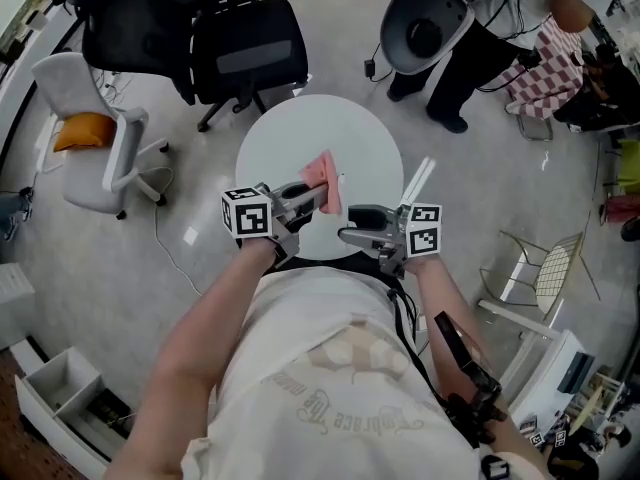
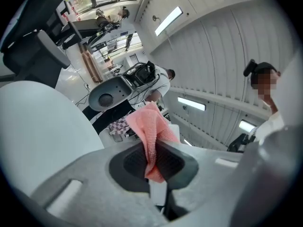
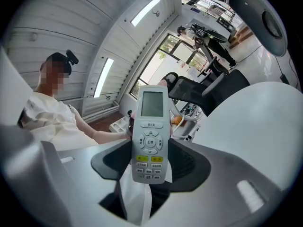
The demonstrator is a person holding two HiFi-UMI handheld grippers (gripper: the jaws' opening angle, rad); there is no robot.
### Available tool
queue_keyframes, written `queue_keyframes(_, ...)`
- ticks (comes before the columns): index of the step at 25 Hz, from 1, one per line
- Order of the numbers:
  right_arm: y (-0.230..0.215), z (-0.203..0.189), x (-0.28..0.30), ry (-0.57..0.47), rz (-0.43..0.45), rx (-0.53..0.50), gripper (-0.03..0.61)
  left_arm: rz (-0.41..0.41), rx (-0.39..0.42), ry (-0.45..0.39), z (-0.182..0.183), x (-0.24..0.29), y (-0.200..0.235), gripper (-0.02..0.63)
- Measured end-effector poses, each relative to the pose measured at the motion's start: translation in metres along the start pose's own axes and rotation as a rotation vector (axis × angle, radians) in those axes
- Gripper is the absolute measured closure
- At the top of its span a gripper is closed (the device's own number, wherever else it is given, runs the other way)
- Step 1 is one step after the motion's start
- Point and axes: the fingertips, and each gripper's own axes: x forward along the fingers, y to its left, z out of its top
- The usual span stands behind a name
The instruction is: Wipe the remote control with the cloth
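Observation:
My right gripper (image 1: 348, 223) is shut on the lower end of a white remote control (image 3: 150, 134), which is held above the round white table (image 1: 300, 138). The remote's screen and buttons face this gripper's camera. In the head view the remote (image 1: 341, 193) shows edge-on as a thin white sliver. My left gripper (image 1: 312, 196) is shut on a pink cloth (image 1: 325, 180). The cloth (image 2: 151, 126) hangs out of the jaws and lies against the remote's back (image 2: 174, 129). A pink edge of cloth (image 3: 163, 83) peeks from behind the remote's top. The two grippers point at each other.
A thin white strip-like thing (image 1: 418, 180) shows over the table's right part. Two black office chairs (image 1: 240, 48) and a white chair with an orange cushion (image 1: 95, 138) stand beyond the table. A person (image 1: 470, 58) stands at the far right, a wire chair (image 1: 550, 268) nearer.

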Motion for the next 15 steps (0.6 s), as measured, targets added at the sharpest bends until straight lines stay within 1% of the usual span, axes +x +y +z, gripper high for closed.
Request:
queue_keyframes(5, -0.021, 0.024, 0.002, -0.03, 0.017, 0.039, 0.33, 0.033, -0.083, 0.014, -0.021, 0.0, 0.023, 0.595)
queue_keyframes(8, -0.031, 0.029, 0.003, -0.055, 0.027, 0.071, 0.33, 0.062, -0.118, 0.014, -0.033, -0.003, 0.034, 0.595)
queue_keyframes(12, -0.049, 0.032, 0.008, -0.093, 0.046, 0.14, 0.33, 0.114, -0.173, 0.03, -0.053, -0.011, 0.049, 0.595)
queue_keyframes(15, -0.065, 0.036, 0.016, -0.091, 0.049, 0.182, 0.33, 0.168, -0.208, 0.062, -0.073, -0.02, 0.059, 0.595)
